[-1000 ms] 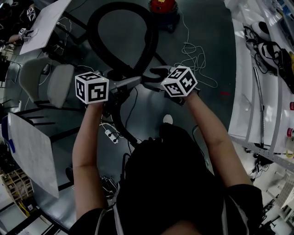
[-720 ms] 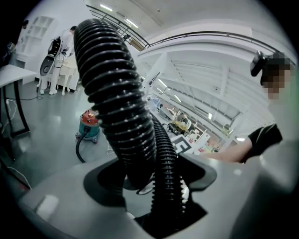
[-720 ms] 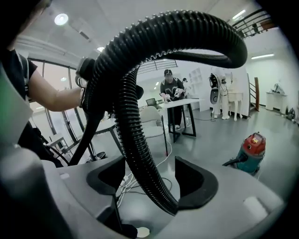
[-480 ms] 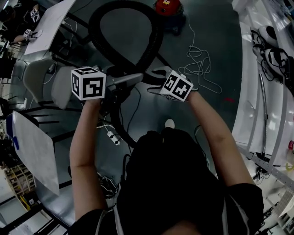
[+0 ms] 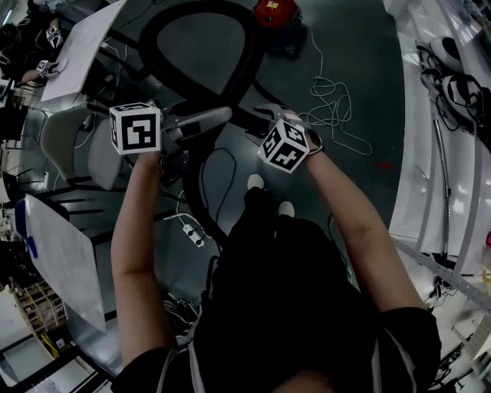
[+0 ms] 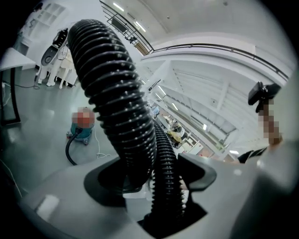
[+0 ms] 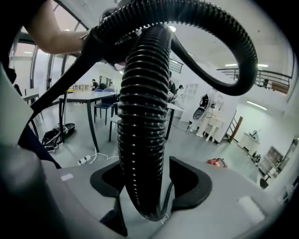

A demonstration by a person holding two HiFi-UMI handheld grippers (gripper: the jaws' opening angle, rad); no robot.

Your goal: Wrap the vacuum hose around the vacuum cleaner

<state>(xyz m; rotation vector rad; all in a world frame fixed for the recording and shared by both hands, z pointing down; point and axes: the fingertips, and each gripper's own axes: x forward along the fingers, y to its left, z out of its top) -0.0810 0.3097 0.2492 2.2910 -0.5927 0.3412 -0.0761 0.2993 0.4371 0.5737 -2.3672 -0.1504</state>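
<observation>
The left gripper [image 6: 154,179] is about two-thirds open and clamped on the vacuum hose [image 6: 112,93]. Two runs of the black ribbed hose pass between its pads side by side and fill the gap. The thicker run rises toward 11 o'clock and the thinner one lies just beside it at 3 o'clock.

The right gripper [image 7: 145,182] has just been closing its jaws, and they now grip a single run of the hose [image 7: 142,116]. The ribs lie against both pads. From there the hose climbs to 12 o'clock and arcs over toward 3 o'clock.

In the head view the left gripper [image 5: 219,119] and right gripper [image 5: 257,123] sit near each other, tips pointing inward. The hose [image 5: 253,54] forms a large loop on the floor at 12 o'clock from them. Another length runs down toward 6 o'clock, past a white power strip [image 5: 192,234].

The red vacuum cleaner [image 5: 275,11] stands on the floor at the top edge, at 12 o'clock, well apart from both grippers. In the left gripper view the vacuum cleaner [image 6: 81,135] appears at 9 o'clock, on a teal base with the hose leading into it. A loose white cord [image 5: 330,100] lies at 2 o'clock from the right gripper.

Each gripper's cube carries black-and-white square marker patterns. Any print on the vacuum cleaner is too small to read.
</observation>
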